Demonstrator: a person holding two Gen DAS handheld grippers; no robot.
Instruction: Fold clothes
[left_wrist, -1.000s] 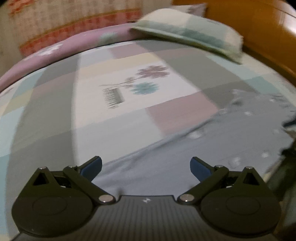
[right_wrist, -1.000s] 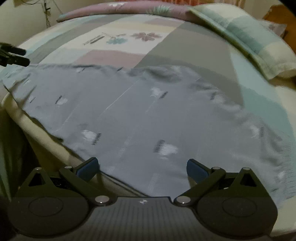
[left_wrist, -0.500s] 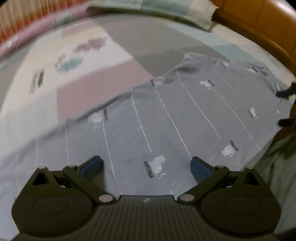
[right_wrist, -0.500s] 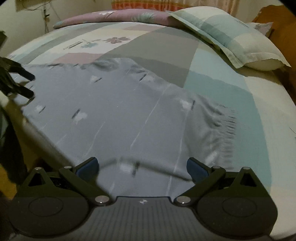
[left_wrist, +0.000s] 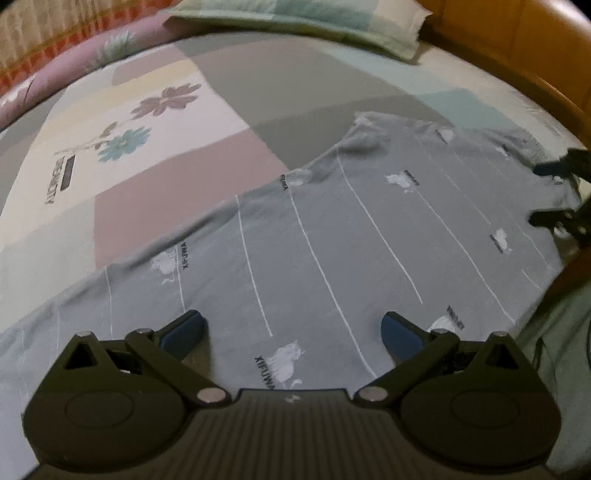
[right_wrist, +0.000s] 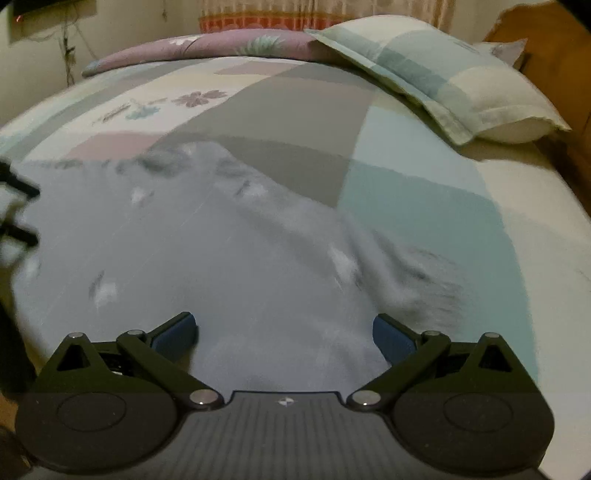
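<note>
Garment: grey cloth (left_wrist: 332, 236) with thin white stripes, small white animal prints and dark lettering, spread flat on the bed (left_wrist: 155, 206) along its near edge, one side hanging slightly over that edge. Far border of the cloth is rumpled; in the right wrist view it is blurred.

Bed: patchwork cover in grey, pink, cream and teal blocks, with a flower print (left_wrist: 162, 99) beyond the cloth.

Pillow (right_wrist: 443, 74): checked green and cream, at the head of the bed, well apart from the cloth.

Rolled purple quilt (right_wrist: 192, 48): along the far side of the bed, beside the pillow.

Headboard (left_wrist: 517, 48): orange wood, behind the pillow.

Left gripper (left_wrist: 291, 328): low over the cloth near the bed edge, fingers spread wide, nothing between them.

Right gripper (right_wrist: 284, 328): over the other end of the cloth, fingers likewise spread wide and empty; its dark tips also show at the cloth's far corner in the left wrist view.
</note>
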